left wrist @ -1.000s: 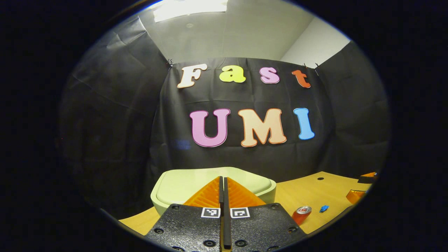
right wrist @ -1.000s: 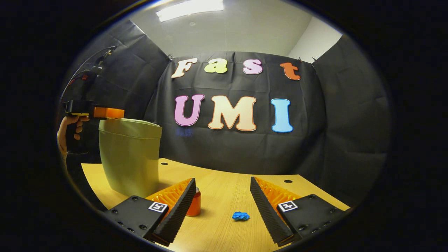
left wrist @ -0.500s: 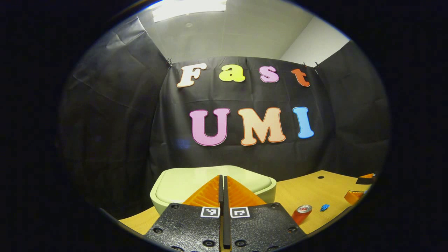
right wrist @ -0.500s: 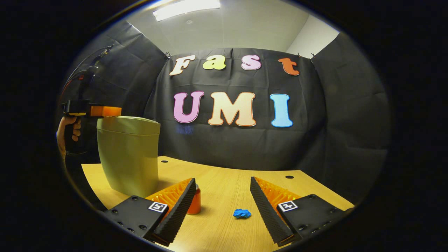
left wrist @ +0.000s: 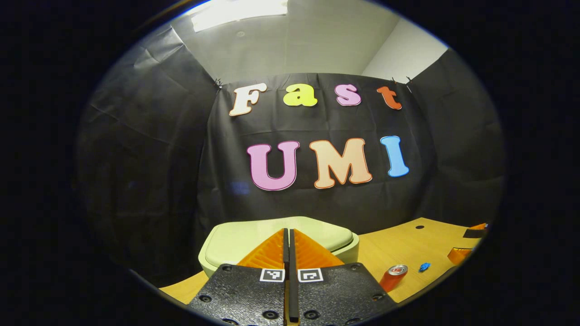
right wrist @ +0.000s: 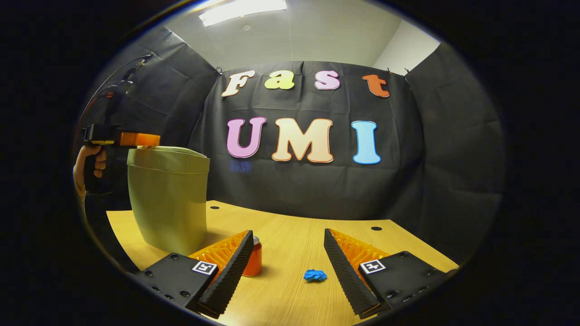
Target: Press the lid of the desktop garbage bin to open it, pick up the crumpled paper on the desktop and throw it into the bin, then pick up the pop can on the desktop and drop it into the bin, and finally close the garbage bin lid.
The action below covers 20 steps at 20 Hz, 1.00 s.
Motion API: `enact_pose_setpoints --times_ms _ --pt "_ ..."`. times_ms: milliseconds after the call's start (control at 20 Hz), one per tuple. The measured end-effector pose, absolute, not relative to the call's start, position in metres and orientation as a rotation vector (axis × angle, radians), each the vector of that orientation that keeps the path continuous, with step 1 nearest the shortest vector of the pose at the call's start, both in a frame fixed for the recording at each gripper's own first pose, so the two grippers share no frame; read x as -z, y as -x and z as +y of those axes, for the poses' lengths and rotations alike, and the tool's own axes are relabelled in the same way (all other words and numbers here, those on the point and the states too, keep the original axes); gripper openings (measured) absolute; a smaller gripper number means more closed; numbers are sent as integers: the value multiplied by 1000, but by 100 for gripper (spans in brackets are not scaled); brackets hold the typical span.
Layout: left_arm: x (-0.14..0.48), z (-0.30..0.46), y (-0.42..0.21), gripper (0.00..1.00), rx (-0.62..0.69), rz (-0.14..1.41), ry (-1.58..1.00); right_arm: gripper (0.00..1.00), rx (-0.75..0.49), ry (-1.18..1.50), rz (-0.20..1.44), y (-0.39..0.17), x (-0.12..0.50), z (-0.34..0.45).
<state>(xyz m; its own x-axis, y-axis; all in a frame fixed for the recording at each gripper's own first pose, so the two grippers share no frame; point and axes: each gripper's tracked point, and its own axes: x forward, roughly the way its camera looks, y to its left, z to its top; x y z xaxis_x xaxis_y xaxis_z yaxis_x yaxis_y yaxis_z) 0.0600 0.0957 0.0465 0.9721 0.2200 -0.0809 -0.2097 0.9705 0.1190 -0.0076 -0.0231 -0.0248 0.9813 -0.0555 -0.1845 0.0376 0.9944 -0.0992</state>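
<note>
The left claw [left wrist: 288, 232], pinched closed with nothing in it, sits over the bin's lid [left wrist: 235, 237] at bottom middle. The right claw [right wrist: 288, 235] is wide open, low in its picture. Between its fingers lie the blue paper ball [right wrist: 315, 275] and, to the left, the pop can [right wrist: 253, 262], on the table [right wrist: 290, 231].

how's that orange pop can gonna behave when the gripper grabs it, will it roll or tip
The pop can stands upright on the table, so a sideways nudge could tip it, and its round body would then likely roll. Its smooth wall may be a little slippery. It is probably light, and could dent if squeezed hard. The right gripper is open.
</note>
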Motion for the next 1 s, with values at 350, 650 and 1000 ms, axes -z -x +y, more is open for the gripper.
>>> enact_pose_setpoints --times_ms 350,650,1000 --pt "-86 94 -62 0 -228 10 -129 98 49 94 180 8 22 -23" --pt "-96 64 -54 0 -147 0 -128 98 51 91 188 7 25 -27" --pt "-65 32 -48 0 -31 58 -20 98 53 100 162 7 19 -25"
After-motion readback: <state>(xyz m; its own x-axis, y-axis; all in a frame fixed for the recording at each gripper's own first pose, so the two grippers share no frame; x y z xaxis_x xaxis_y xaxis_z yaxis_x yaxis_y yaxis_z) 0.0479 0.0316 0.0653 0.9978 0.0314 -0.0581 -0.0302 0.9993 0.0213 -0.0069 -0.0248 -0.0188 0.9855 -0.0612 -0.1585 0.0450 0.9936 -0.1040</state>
